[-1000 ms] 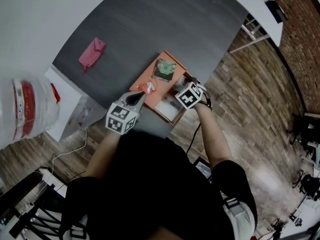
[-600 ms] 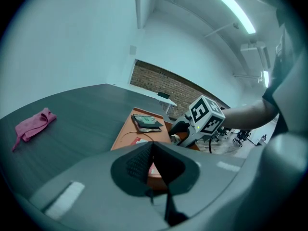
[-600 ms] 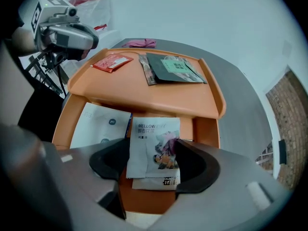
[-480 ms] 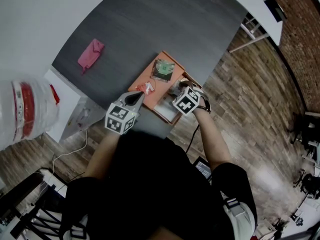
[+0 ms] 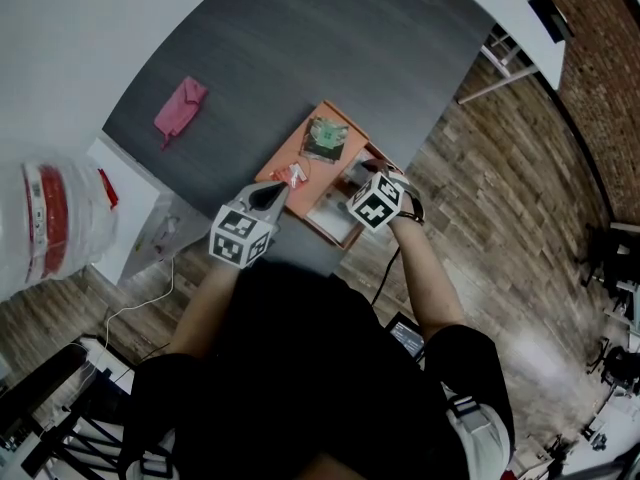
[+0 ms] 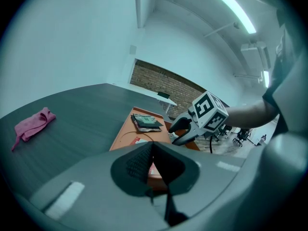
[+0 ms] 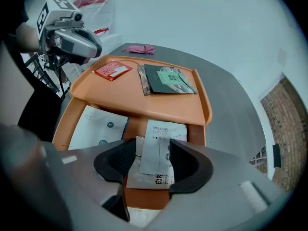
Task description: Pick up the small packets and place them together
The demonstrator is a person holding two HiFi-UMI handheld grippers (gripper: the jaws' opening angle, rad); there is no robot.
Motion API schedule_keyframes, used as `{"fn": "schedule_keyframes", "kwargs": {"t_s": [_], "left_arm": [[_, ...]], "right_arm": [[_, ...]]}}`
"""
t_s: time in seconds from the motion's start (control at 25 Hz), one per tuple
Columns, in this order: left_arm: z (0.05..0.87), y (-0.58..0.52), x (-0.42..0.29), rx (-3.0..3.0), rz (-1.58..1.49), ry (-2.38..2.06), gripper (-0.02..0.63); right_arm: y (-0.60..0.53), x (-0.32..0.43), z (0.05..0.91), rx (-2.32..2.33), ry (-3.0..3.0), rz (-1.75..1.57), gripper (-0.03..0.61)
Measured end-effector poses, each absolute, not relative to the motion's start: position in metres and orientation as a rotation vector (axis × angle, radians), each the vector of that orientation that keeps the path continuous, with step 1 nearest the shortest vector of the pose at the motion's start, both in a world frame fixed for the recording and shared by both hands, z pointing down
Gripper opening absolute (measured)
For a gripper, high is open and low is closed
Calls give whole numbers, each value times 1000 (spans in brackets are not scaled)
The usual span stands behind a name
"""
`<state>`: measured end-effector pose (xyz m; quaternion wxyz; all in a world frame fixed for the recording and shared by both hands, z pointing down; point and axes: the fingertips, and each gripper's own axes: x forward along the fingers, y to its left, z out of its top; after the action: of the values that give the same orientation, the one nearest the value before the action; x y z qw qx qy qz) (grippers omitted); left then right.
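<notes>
Closing onto a small grey-white foil packet (image 7: pixel 154 173) in the lower compartment of the orange plastic tray (image 7: pixel 204 112), the right gripper (image 7: pixel 153 152) is pinching it; the left gripper (image 6: pixel 153 146), jaws pressed together, is hovering near a red packet (image 7: pixel 111 70).

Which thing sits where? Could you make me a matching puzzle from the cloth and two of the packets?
Things: 1 pink cloth; 2 red packet; 3 small white packet.
Places: A between the right gripper's jaws; B bare grey table, off the orange tray; C the orange tray's upper shelf.
Pairs: 1-B, 2-C, 3-A.
The right gripper's jaws have just been closing, with the small white packet between them.
</notes>
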<state>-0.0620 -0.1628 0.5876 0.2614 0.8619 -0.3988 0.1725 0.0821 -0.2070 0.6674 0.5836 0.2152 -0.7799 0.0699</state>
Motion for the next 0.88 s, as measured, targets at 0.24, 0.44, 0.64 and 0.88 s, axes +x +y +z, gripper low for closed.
{"fn": "schedule_keyframes", "kwargs": {"t_s": [0.24, 0.44, 0.64, 0.88], "left_arm": [[590, -162, -62, 2326, 470, -1082, 0], [590, -163, -64, 2318, 469, -1086, 0], [592, -164, -64, 2314, 465, -1087, 0], [591, -165, -64, 2310, 464, -1089, 0]], "right_arm": [[-218, 90, 683, 572, -1737, 171, 320], [-224, 90, 688, 585, -1721, 270, 340], [-219, 87, 689, 536, -1732, 316, 290], [-204, 87, 687, 455, -1745, 262, 179]]}}
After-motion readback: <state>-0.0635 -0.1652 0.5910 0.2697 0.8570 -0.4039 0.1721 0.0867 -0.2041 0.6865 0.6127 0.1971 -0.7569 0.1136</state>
